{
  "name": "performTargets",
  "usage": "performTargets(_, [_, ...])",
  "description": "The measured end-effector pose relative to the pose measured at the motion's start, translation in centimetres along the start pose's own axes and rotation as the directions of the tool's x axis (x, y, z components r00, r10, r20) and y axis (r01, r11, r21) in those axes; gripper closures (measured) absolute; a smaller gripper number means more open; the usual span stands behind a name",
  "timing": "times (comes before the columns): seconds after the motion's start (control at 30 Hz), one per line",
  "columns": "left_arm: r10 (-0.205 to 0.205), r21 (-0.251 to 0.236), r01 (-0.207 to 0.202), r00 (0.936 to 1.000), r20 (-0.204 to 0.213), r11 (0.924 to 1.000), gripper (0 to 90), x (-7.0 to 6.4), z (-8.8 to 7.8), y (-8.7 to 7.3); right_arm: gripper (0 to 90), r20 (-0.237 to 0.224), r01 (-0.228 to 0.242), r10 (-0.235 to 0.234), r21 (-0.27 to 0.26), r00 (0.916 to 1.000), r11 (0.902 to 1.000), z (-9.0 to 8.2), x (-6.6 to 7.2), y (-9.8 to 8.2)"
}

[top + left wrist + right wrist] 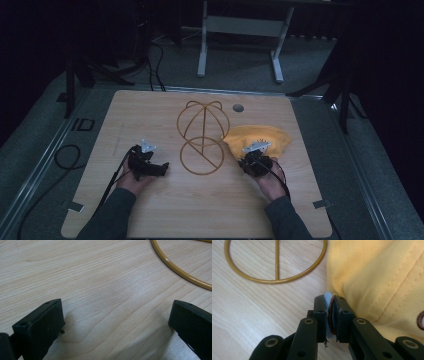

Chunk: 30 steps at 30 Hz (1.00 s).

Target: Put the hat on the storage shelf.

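Right tongs [331, 315] closed on the yellow cap's [260, 137] edge, right of centre; left tongs [162, 169] wide, empty. Cap gripped, not yet on the wire stand [202, 135].

High view dim, surroundings near black, slightly soft. Gripper views brighter, even light; soft shadows under jaws, near parts blurred.

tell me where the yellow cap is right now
In the high view the yellow cap lies on the right side of the table, just right of the gold wire stand, its near edge pinched in the right gripper.
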<state>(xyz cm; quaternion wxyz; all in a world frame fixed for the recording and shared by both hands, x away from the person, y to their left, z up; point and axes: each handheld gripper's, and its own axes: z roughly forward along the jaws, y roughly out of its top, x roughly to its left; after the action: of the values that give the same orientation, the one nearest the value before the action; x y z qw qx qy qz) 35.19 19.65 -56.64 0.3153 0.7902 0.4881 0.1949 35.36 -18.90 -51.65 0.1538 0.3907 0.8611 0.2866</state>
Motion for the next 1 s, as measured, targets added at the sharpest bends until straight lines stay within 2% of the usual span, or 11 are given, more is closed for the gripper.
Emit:
performTargets(0.37, [0.001,0.001,-0.001,1.0,0.001,1.0,0.2,0.0,0.0,0.0,81.7,-0.005,0.067,-0.067,0.039,0.9977,0.997,-2.4,-0.7,0.8])
performTargets(1.0, [0.0,0.002,0.0,1.0,0.001,1.0,0.1,0.0,0.0,0.0,81.5,-0.062,0.116,-0.112,0.064,0.9918,0.9912,-6.6,-2.8,2.1])
